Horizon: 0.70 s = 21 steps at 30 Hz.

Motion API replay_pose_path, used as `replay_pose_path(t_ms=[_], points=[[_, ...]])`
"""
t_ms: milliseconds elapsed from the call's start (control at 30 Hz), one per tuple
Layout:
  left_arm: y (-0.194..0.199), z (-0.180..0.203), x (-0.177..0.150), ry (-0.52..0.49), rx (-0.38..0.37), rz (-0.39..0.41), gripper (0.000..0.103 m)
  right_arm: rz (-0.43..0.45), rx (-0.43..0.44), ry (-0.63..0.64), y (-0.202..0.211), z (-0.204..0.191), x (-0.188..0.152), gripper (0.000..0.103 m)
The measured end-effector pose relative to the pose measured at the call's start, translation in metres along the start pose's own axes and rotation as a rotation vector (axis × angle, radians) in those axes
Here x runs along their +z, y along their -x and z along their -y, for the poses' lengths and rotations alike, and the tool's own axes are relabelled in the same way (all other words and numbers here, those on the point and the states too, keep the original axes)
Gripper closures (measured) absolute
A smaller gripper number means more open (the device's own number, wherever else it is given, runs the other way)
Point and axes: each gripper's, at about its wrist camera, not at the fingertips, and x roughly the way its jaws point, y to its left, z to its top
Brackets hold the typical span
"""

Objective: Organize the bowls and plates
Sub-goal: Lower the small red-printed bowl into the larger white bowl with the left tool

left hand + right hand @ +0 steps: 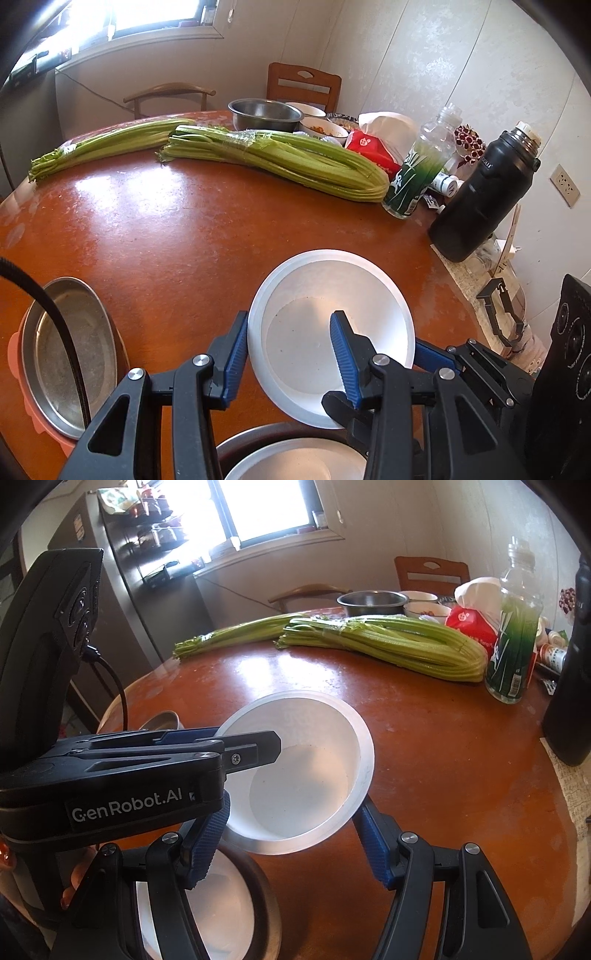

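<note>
At the near left edge of the round reddish-brown wooden table (pixel 177 236) lies an oval stainless-steel dish (pixel 70 354) resting on an orange tray (pixel 22 387). Just right of it, the left gripper (pixel 291 354) has its blue ribbed fingers (pixel 236 354) spread wide across the left rim of a shallow white round plate (pixel 332 332), one finger outside the rim and the other over the plate's floor, with no clamp on it. The plate sits tilted at the near middle of the table, above a white bowl (pixel 221 901) nested in a dark-rimmed one at the near edge. The right gripper (pixel 291 845) straddles the plate's near side, fingers apart, one either side of the rim. Farther back lie two bundles of green celery (pixel 280 158), then a steel mixing bowl (pixel 264 114), a green-labelled clear plastic bottle (pixel 417 173) and, far right, a black thermos flask (pixel 480 199).
</note>
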Motion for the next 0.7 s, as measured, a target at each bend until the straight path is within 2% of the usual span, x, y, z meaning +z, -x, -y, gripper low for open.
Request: replay_pose_path(t_ms=[700], points=[[0.061, 0.010, -0.018, -0.026, 0.005, 0.094, 0.059, 0.074, 0.007, 0.047, 0.049, -0.031, -0.006, 0.033]])
